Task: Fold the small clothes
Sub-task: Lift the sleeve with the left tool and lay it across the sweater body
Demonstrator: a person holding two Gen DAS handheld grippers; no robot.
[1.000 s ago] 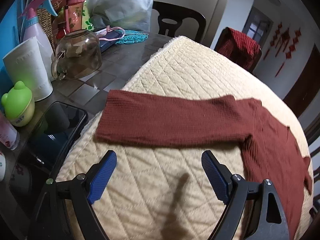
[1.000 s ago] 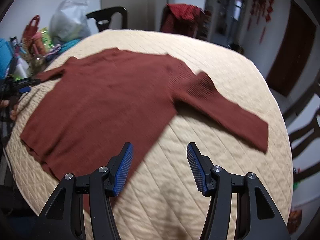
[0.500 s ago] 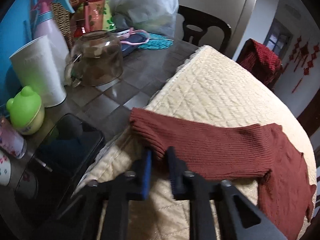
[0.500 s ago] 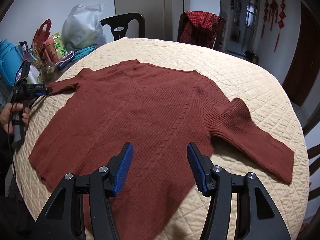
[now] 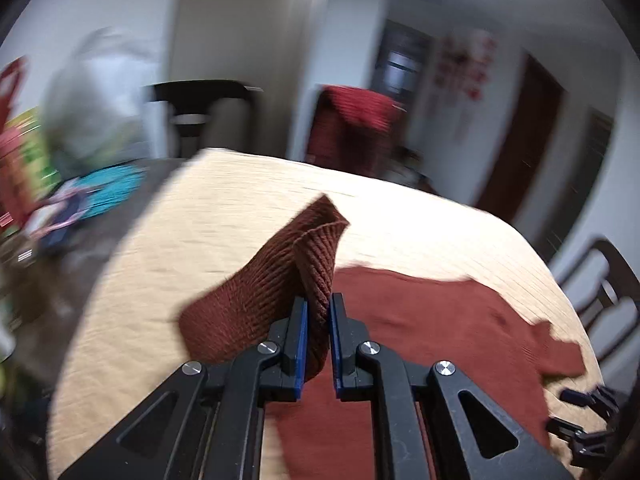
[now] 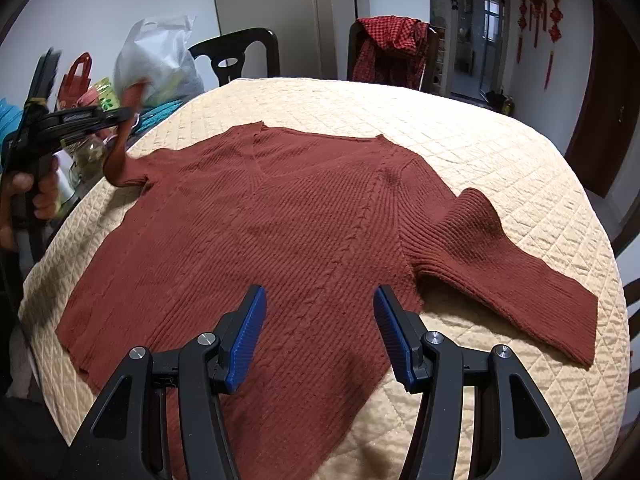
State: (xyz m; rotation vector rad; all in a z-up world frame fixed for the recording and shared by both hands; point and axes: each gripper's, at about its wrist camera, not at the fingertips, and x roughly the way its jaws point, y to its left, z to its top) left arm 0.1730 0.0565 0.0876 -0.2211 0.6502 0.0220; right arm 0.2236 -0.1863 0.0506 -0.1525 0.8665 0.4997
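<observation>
Left gripper (image 5: 318,328) pinches sweater's sleeve cuff (image 5: 320,280), lifted off the quilt (image 6: 500,152) at table's left edge. Right gripper (image 6: 318,336) spread, empty, above hem. Rust sweater (image 6: 288,232) flat, centred; other sleeve (image 6: 516,276) toward right edge.

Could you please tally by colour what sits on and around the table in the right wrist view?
Rust-brown: 1, the sweater
Cream: 1, the quilted cover
Red checked: 1, the cloth draped on a chair
Black: 2, the chair backs
White: 1, the plastic bag
Total: 6
</observation>
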